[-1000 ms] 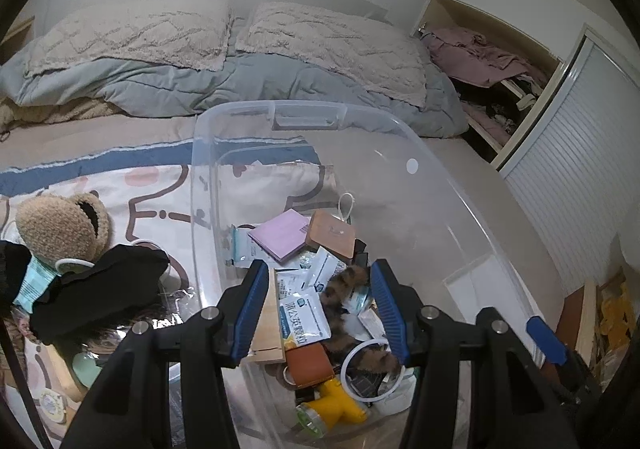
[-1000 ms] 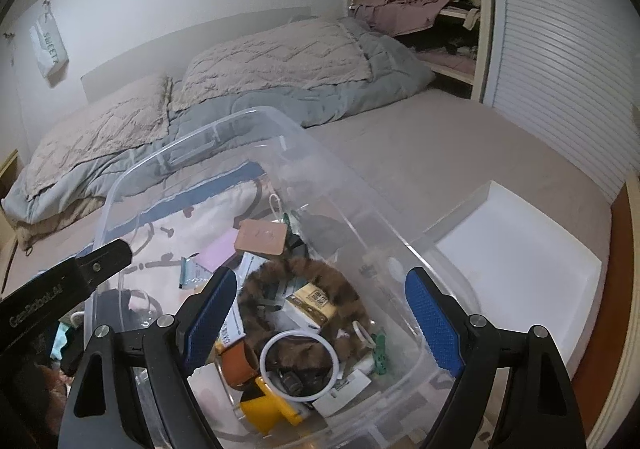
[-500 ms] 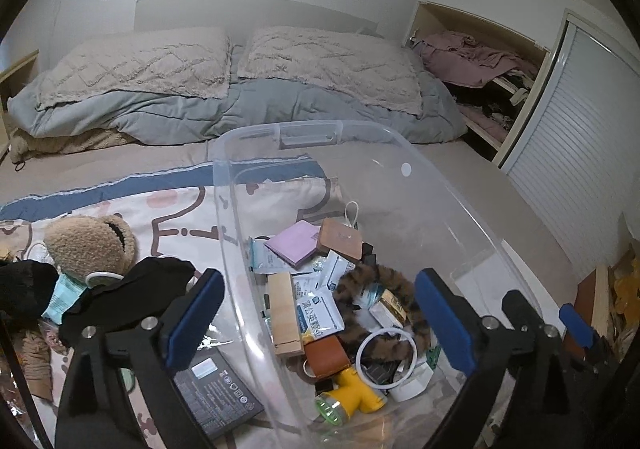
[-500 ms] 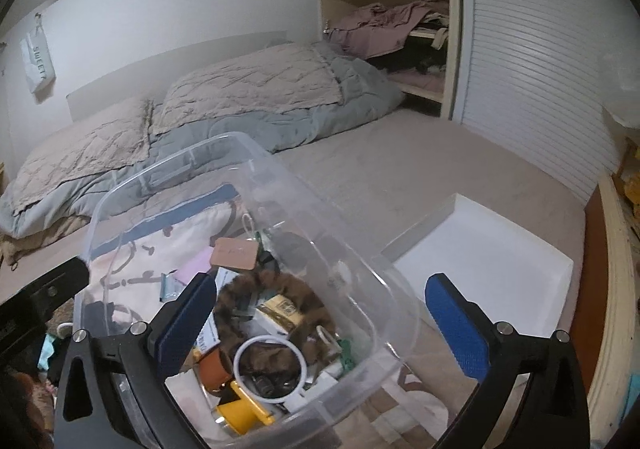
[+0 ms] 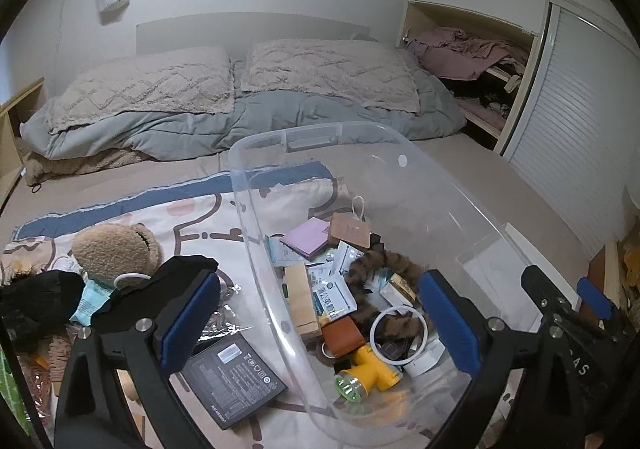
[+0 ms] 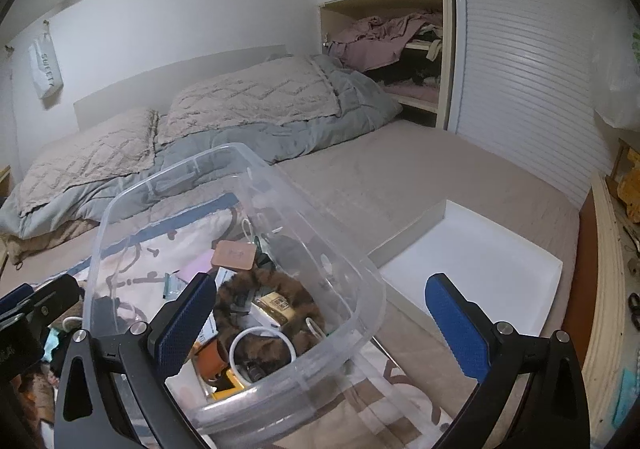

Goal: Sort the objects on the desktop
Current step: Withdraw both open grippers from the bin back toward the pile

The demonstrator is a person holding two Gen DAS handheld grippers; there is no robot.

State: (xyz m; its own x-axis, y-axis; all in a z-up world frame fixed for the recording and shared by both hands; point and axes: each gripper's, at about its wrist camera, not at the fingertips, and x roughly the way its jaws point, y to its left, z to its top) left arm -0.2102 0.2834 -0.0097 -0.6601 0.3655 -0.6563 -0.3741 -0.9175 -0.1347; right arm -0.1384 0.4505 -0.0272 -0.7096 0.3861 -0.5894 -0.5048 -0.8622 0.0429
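Note:
A clear plastic bin (image 5: 256,233) (image 6: 360,273) stands on the bed, filled with several small items: a pink pad (image 5: 306,237), a brown card (image 5: 350,229), a furry leopard-print band (image 5: 384,263), a white ring (image 5: 396,333), a yellow torch (image 5: 368,373) and a brown pouch (image 5: 342,335). My left gripper (image 5: 320,323) hangs wide open above the bin's near end, nothing between its blue pads. My right gripper (image 6: 320,323) is also wide open and empty, straddling the bin's near right corner.
Left of the bin lie a black box (image 5: 232,373), a brown plush toy (image 5: 116,249), black cloth (image 5: 36,297) and a blue mask (image 5: 90,301) on a patterned sheet. A white lid (image 6: 472,269) lies right of the bin. Pillows and a grey duvet fill the far bed.
The left gripper's jaws have spread wide from a narrow gap, and the right's have widened a little. Both grippers have pulled back and up from the bin, so more of the room shows.

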